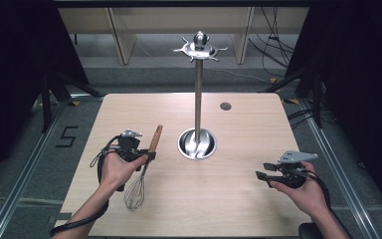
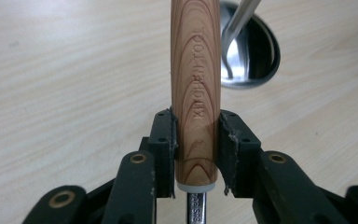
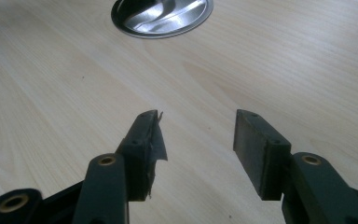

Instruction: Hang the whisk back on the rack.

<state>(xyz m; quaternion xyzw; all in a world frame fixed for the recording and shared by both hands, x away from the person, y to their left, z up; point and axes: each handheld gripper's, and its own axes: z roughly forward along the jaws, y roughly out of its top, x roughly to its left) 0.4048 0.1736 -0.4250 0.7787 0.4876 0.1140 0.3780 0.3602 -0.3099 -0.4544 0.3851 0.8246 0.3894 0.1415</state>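
My left gripper (image 1: 150,155) has its jaws clamped on the wooden handle (image 2: 196,88) of the whisk (image 1: 138,180), whose wire head hangs down toward me over the bench (image 1: 238,199), left of the steel utensil stand (image 1: 197,99). My right gripper (image 1: 264,171) hovers with jaws wide apart, nothing between them.

In the left gripper view the whisk (image 2: 196,84) handle runs off the top edge, its wire head out of frame; behind the handle, the stand (image 2: 254,51) base is partly hidden, its pole cut short
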